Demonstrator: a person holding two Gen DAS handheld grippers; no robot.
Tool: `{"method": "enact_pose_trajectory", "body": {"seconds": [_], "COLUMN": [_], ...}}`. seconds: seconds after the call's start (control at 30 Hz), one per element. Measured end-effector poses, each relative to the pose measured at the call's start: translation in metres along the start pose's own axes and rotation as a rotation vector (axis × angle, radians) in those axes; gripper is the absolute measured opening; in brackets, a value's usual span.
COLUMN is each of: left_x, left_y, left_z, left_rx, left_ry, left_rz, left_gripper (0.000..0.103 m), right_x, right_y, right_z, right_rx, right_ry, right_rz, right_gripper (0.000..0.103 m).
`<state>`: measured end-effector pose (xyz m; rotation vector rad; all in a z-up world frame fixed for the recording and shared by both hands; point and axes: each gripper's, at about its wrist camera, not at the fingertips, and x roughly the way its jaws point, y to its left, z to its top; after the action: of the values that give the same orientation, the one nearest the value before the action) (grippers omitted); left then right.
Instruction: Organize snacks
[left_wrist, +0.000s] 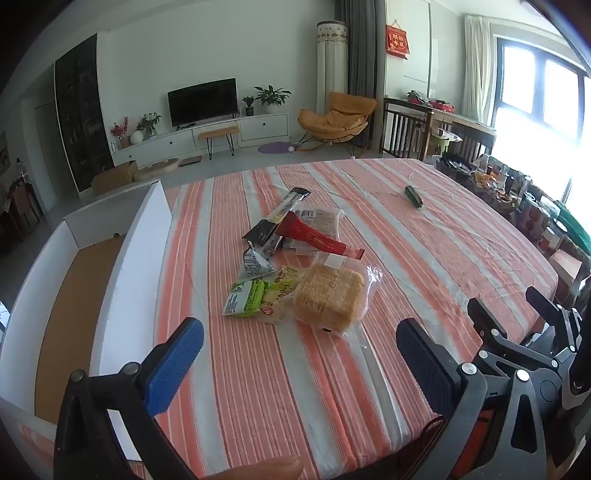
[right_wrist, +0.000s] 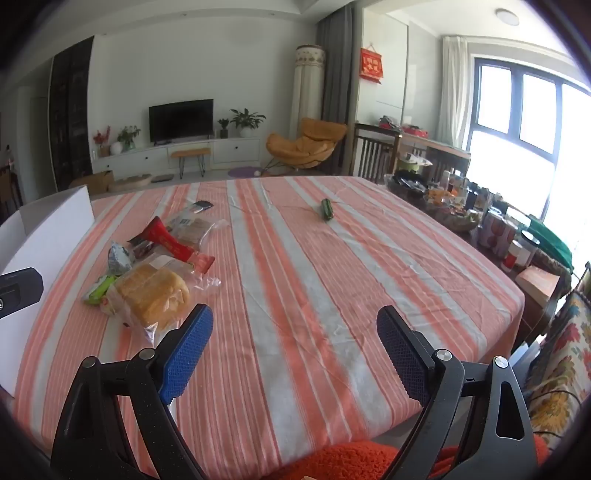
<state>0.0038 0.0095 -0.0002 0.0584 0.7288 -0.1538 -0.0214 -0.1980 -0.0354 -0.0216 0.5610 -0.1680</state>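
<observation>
A pile of snack packs lies mid-table on the striped cloth: a bagged bread loaf (left_wrist: 328, 295) (right_wrist: 155, 291), a green-and-white packet (left_wrist: 247, 297), a small grey pouch (left_wrist: 255, 264), a long red packet (left_wrist: 314, 236) (right_wrist: 170, 242), a dark bar (left_wrist: 275, 221) and a clear pack of biscuits (left_wrist: 325, 218). A small green packet (left_wrist: 413, 195) (right_wrist: 327, 209) lies alone farther back. My left gripper (left_wrist: 299, 347) is open and empty, just short of the loaf. My right gripper (right_wrist: 295, 343) is open and empty, to the right of the pile.
An open white cardboard box (left_wrist: 136, 258) (right_wrist: 48, 236) with a brown floor stands at the table's left. Baskets, jars and tins (right_wrist: 461, 210) crowd the right edge. A patterned chair (right_wrist: 561, 350) stands at the near right corner.
</observation>
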Motion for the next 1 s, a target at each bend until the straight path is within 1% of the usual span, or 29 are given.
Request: {"method": "enact_pose_trajectory", "body": {"seconds": [1.0], "left_x": [0.005], "left_y": [0.002], "left_z": [-0.0014], "left_rx": [-0.007], "left_ry": [0.015], "left_rz": [-0.007], "left_gripper": [0.103], "right_x": [0.002], "right_y": [-0.0005], "right_z": [-0.0004], "right_rx": [-0.006], "right_ry": [0.009], "right_rz": [-0.001], "right_gripper": [0.093]}}
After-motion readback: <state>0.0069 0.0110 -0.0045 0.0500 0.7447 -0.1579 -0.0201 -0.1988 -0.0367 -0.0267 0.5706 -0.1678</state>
